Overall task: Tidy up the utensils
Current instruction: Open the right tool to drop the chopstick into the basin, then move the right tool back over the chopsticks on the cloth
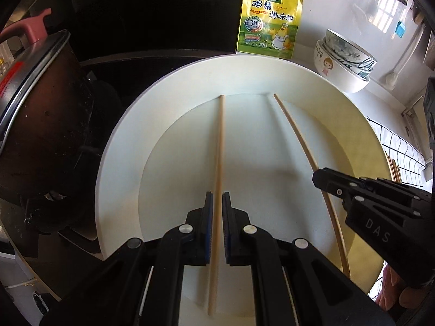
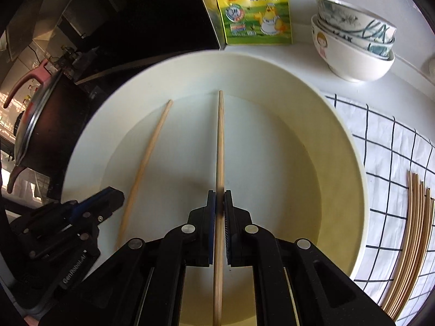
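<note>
A big white plate (image 1: 127, 135) fills both views, and two wooden chopsticks hang over it, tips pointing away. My left gripper (image 1: 217, 194) is shut on one chopstick (image 1: 219, 141), which runs back between its fingers. My right gripper (image 2: 219, 193) is shut on the other chopstick (image 2: 220, 135) in the same way. In the left wrist view the right gripper (image 1: 316, 176) comes in from the right, holding its chopstick (image 1: 295, 133). The right wrist view has the left gripper (image 2: 117, 193) at lower left with its chopstick (image 2: 152, 141).
A dark lidded pot (image 1: 40, 125) with a pink handle stands left of the plate. Behind it are a yellow seasoning pouch (image 1: 269, 21) and stacked bowls (image 2: 353, 43). Several more chopsticks (image 2: 416, 244) lie on a checked cloth (image 2: 386, 146) at the right.
</note>
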